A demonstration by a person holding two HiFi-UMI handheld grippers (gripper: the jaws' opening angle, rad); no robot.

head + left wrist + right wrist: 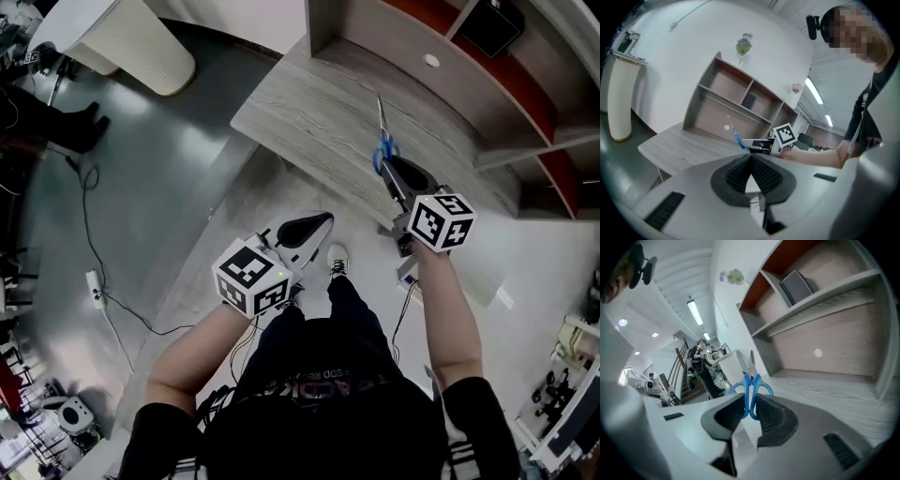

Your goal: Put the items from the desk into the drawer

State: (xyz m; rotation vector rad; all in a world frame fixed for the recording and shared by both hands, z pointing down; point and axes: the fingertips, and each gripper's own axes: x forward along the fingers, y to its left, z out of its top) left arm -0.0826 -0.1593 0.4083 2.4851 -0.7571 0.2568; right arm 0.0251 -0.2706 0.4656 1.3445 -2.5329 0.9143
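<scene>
Over desk (309,122), right claw (750,405) clamps scissors (751,379) by handles, blades pointing straight ahead; left claw (751,160) closed.

I saw a grey shelf unit (712,110) with a small dark box (748,100) in an upper compartment and a white round dot (726,127) on its lower back panel. A sprig of pale flowers (744,44) stood on its top, with a pink bloom (797,87) farther along. On the glossy grey floor (169,159) a black cable (86,211) ran to a white power strip (95,289). A white ribbed cabinet (131,42) stood well apart from it. Strip lights (694,311) lined the ceiling.
</scene>
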